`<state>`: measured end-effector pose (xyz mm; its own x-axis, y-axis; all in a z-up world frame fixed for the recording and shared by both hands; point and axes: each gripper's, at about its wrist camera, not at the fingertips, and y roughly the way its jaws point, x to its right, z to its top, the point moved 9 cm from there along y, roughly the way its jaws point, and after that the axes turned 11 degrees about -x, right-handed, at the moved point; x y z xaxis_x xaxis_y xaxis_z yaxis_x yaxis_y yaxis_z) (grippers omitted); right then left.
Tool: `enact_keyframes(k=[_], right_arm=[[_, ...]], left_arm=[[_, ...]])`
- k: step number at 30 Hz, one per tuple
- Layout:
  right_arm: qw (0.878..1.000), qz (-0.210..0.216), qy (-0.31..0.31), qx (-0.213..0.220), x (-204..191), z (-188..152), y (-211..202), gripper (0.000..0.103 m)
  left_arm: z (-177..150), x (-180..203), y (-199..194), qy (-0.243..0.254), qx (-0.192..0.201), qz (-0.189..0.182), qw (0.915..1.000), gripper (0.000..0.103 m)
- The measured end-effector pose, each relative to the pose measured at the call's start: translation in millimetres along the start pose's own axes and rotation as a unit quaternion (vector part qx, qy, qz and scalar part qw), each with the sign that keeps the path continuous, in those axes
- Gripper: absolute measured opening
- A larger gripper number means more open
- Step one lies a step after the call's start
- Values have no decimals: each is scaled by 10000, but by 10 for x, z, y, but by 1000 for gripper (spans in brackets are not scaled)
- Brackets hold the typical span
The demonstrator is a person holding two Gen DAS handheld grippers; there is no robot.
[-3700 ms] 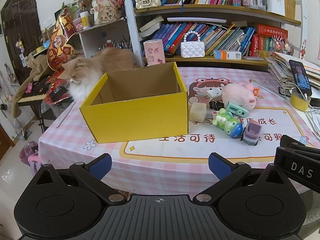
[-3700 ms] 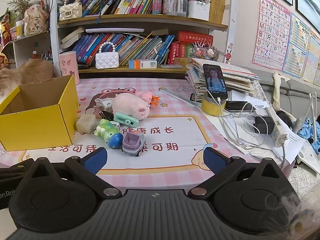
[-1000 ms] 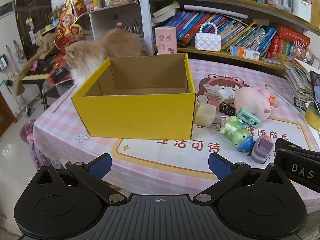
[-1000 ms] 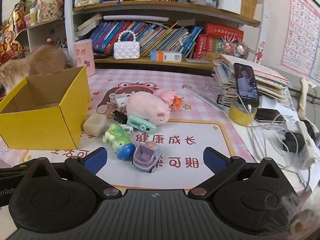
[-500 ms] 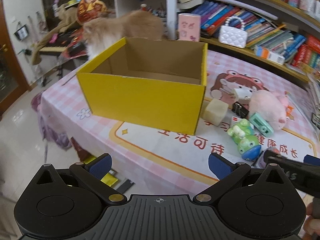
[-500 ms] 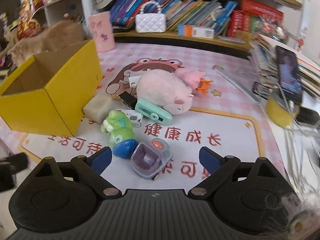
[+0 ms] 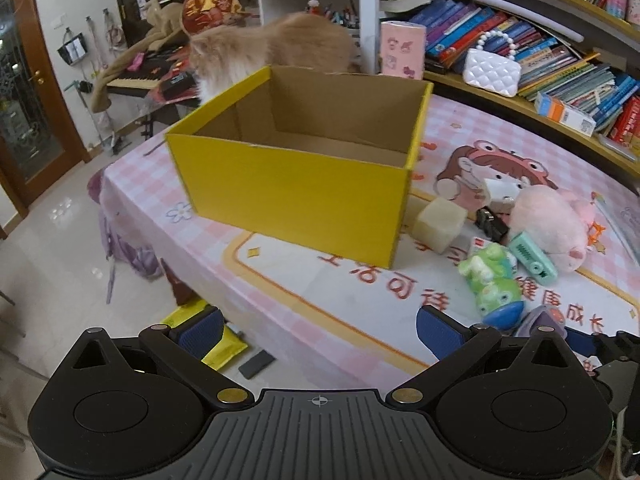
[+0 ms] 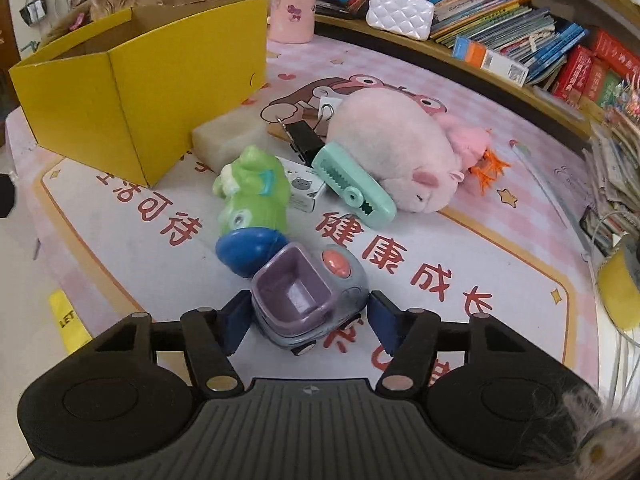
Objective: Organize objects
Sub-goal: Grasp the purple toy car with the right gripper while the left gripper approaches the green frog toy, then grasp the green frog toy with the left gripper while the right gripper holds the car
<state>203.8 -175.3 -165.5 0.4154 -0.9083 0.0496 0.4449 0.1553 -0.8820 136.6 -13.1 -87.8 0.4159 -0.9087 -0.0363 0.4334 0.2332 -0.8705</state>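
One yellow cardboard box (image 8: 120, 92) open on the pink tablecloth (image 8: 460, 184), one beige block (image 8: 226, 138), one green frog toy (image 8: 250, 208), one purple toy car (image 8: 310, 300) between the closing right gripper (image 8: 306, 320) pads, not clearly pinched, one pink plush pig (image 8: 394, 156), left gripper (image 7: 318, 330) spread, empty.

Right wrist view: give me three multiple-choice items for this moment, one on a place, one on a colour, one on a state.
1. What lies between the right gripper fingers?
A. the toy car
B. the pink plush
C. the clip

2. What colour is the box?
A. red
B. yellow
C. white

3. How is the box?
A. taped shut
B. lying on its side
C. open at the top, upright

Key: 1 A, a blue pad sits either side of the car, jaws just closing. 2 B, its outer walls are yellow. 3 C, its brown inside shows from above.
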Motion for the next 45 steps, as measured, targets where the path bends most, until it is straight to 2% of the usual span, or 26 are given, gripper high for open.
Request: enact_keyframes(k=[5,10,13,15,22,28,33,36,45], right_arm=[[9991,48,385,187,286,47,-205,60],[9967,-308,492,562,612,105,-488,60],[9947,-378,678,669,807,112,-610,60],[9938,-415,780,671,903,94,-640,60],[9934,-452,914,519,1047,9,-584,60],[9946,-399,844,458,1024,-1,-538,60],[9951,-391,775,470,992,8,-542,60],[9951,-409,758,482,971,1,-550,60],[9947,-280,839,531,854,17,-583,60]], left_arm=[[53,294,50,182,2,-295,9994,102],[117,649,149,435,-14,-556,9975,101],[153,845,233,553,-62,-671,9962,99],[171,979,293,670,-70,-725,9951,95],[226,1241,549,959,-150,-611,9934,71],[274,1454,758,1207,-234,-645,9903,70],[255,1493,970,954,-570,-791,9906,63],[262,1481,958,964,-596,-841,9900,59],[276,1240,454,960,-268,-1185,9879,57]])
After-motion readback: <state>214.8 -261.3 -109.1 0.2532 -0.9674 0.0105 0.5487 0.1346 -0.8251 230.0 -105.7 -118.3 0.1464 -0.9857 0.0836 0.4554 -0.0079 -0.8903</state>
